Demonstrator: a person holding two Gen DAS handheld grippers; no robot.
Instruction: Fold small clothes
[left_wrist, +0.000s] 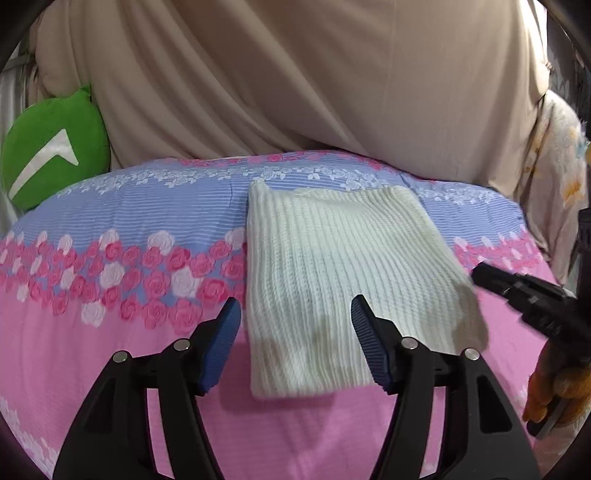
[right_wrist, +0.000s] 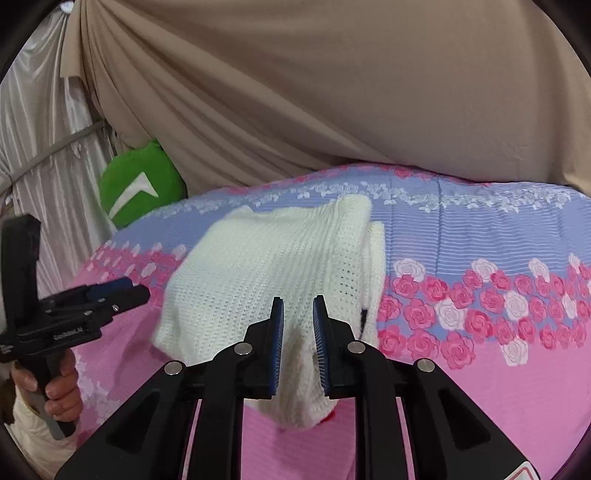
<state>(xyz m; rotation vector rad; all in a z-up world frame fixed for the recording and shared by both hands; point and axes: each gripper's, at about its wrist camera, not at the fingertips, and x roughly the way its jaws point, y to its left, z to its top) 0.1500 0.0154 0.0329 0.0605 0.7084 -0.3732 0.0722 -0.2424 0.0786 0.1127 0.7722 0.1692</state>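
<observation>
From the left wrist camera, the left gripper hangs with its blue pads wide apart and nothing between them, just above the near end of the white knit garment, which lies flat ahead of it as a folded rectangle on the floral bedspread. The near hem sits below and between the fingers, and the right gripper shows off to the right, near the garment's right edge. To do this step well, it seems best to keep the left pads low over that near hem, ready to pin it, so the knit does not drag. From the right wrist camera, the right gripper has its pads a narrow gap apart with the garment's near corner running between them; whether they actually pinch the cloth I cannot tell. The knit stretches ahead and to the left, a thicker rolled edge lying ahead to the right. The left gripper shows far left, beside the cloth. A good fold probably needs a grip through all layers at that corner, then a slow, level carry.
</observation>
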